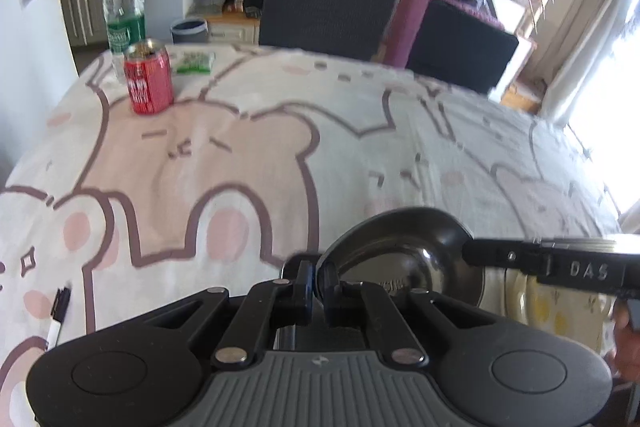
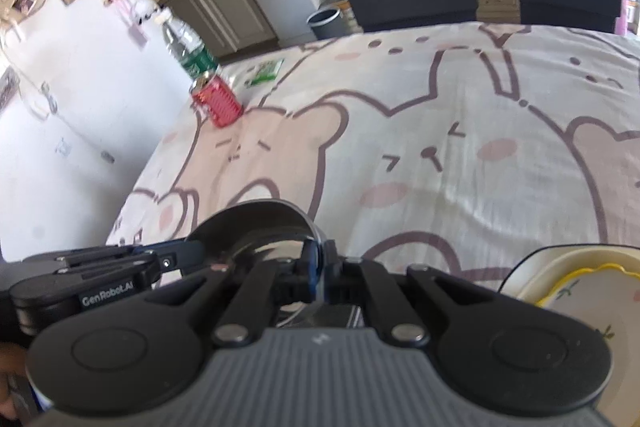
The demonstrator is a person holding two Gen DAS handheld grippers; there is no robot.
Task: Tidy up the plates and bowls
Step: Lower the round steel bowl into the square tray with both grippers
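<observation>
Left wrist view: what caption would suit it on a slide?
Both grippers, left and right, clamp a black bowl's rim above a bear-print tablecloth.

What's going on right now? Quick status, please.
Left gripper and right gripper both shut on steel bowl rim. Plate beside it. Can far off, not blocking.

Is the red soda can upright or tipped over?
Upright. The red can stands on its base on the bear-print cloth, its opened top facing up, beside the water bottle.
</observation>
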